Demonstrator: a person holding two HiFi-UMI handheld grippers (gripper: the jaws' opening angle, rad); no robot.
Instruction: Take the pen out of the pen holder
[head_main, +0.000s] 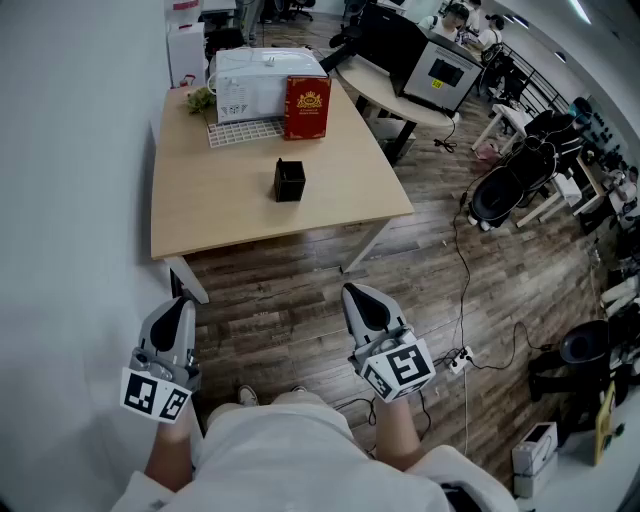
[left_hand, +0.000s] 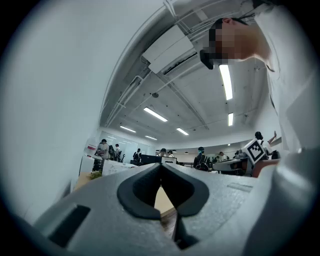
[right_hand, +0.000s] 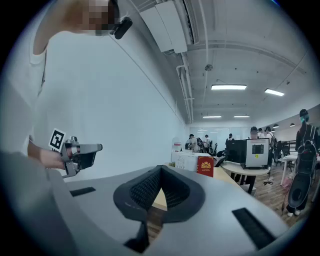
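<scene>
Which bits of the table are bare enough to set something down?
Bare: the near strip of the table in front of the pen holder, and the wood on both sides of it out to the edges. Crowded: the far end, with the white appliance, red box, mat and plant.

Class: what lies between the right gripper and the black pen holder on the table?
In the head view, only bare wooden floor and bare tabletop separate the right gripper from the pen holder.

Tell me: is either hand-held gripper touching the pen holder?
No: the left hand-held gripper and the right hand-held gripper are over the floor, short of the table bearing the pen holder.
</scene>
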